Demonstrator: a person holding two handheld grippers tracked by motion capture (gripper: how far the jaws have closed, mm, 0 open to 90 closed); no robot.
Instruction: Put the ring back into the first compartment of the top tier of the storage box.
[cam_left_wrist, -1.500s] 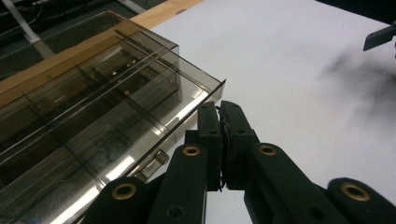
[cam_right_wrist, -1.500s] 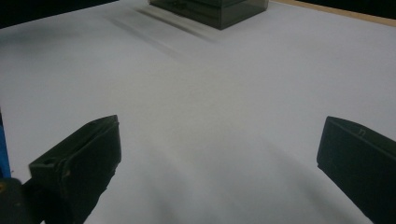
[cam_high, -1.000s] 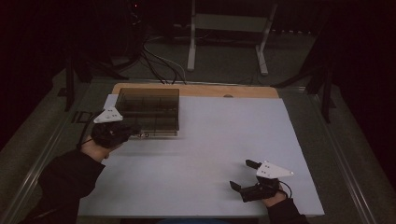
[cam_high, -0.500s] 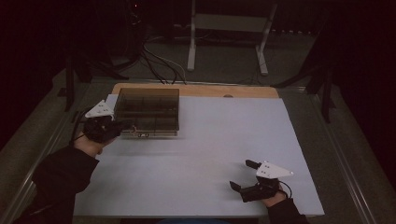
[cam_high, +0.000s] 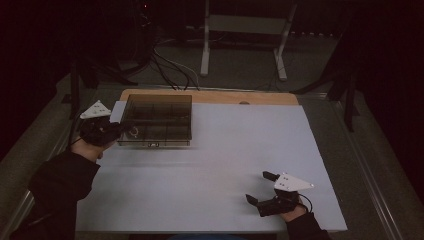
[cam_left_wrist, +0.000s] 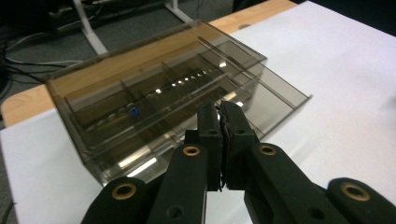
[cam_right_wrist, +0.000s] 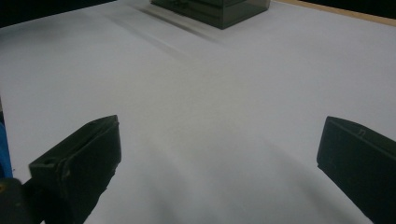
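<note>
A smoky see-through compartment box (cam_high: 156, 120) sits at the far left of the white table sheet (cam_high: 235, 155), its near edge facing the person. The left gripper (cam_high: 122, 129) is at the box's left near corner. In the left gripper view its 2 jaws are pressed together with nothing between them, their tips just beside or against the box's (cam_left_wrist: 159, 98) near wall; contact cannot be confirmed. A small blue item (cam_left_wrist: 134, 112) lies in 1 of the inner compartments.

Change since 1 second ago: the left hand has slid leftward along the box front, from a place over the box's near left part to a place outside its left corner. The box itself has stayed where it was.

The right gripper (cam_high: 261, 191) rests low on the near right of the sheet, well apart from the box, as it did 1 second ago. Its jaws (cam_right_wrist: 219, 168) stand wide apart and hold nothing.

Reading: the closed left jaws appear to be seeking a new contact point at the box's corner or latch, perhaps to push or open it. No grip is yet made.
</note>
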